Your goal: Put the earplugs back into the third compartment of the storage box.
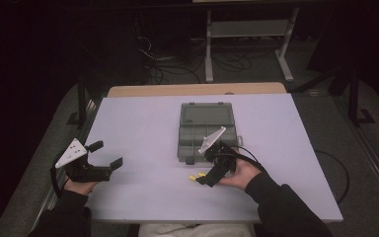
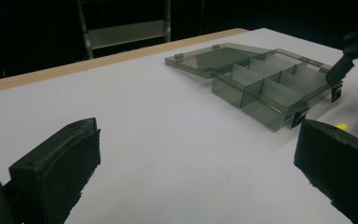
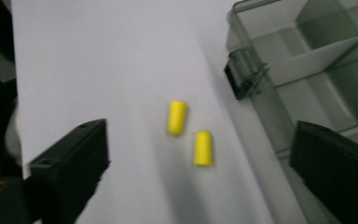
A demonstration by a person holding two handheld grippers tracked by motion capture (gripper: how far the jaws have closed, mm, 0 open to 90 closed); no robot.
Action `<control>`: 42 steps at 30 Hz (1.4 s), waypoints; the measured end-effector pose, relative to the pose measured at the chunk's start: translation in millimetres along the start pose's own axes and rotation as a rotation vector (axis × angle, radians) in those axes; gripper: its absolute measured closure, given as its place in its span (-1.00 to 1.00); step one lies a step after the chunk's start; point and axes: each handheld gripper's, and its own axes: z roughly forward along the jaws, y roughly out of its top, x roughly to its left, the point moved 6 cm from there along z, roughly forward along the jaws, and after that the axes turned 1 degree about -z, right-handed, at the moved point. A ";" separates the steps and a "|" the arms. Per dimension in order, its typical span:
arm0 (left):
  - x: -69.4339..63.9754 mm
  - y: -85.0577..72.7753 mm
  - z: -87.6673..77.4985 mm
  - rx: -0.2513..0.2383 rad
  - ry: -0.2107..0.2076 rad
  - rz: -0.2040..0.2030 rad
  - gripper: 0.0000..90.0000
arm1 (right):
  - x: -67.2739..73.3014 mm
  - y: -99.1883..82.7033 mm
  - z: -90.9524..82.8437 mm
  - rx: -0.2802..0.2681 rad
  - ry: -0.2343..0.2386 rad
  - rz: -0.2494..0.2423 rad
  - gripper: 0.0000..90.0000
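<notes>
No text, label, brand, number or sign can be read anywhere in the three views: the grey box (image 1: 207,131), the yellow plugs (image 3: 189,132), the table (image 1: 143,128) and both grippers carry no legible marking.

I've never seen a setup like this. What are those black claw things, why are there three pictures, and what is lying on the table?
A person sits at a white table holding a hand-operated gripper in each hand: the left gripper and the right gripper. One picture comes from a camera above the table; the other two come from small cameras riding on each gripper, looking out between its black jaws. On the table lie a clear grey compartment box with its lid open, and two yellow earplugs in front of it. Both grippers are open and hold nothing. The right one hovers over the earplugs, probably about to pick one up.
</notes>
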 end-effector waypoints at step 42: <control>-0.3 -0.3 0.5 0.003 -0.004 0.001 -1.00 | -6.6 -11.6 28.3 0.127 0.012 0.004 0.29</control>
